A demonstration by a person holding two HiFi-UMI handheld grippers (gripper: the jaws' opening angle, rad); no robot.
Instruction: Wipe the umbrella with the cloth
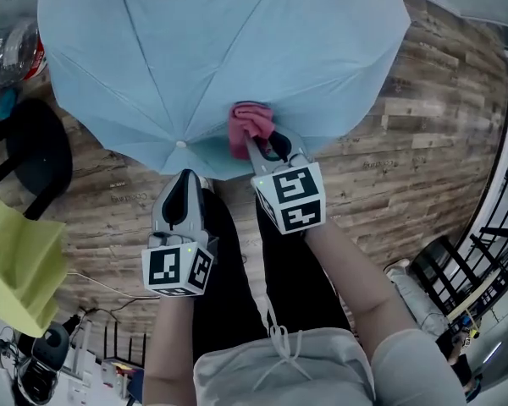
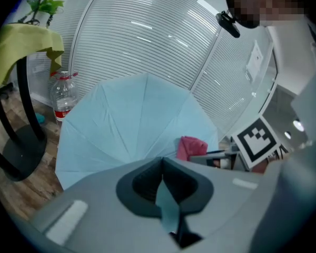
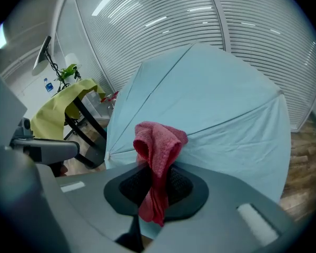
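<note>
Pink, soft cloth (image 3: 157,141) sat clamped in your right hand-held gripper (image 3: 155,188), bunched against the pale blue umbrella (image 1: 220,49) open over the wooden floor (image 1: 406,167); your left hand-held gripper (image 2: 163,186) pinched the canopy's near hem. That fabric looked light, slack and slippery, so gripping the hem seemed wise.

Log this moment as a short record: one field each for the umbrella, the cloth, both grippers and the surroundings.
umbrella: light blue umbrella, open, over the wood floor
cloth: pink cloth, bunched, seemingly against the canopy near its near edge
left gripper: left gripper closed on a strip of the umbrella's edge fabric
right gripper: right gripper closed on the cloth, which hangs through the jaws
surroundings: black chair at the person's left, yellow fabric, plastic bottle
</note>
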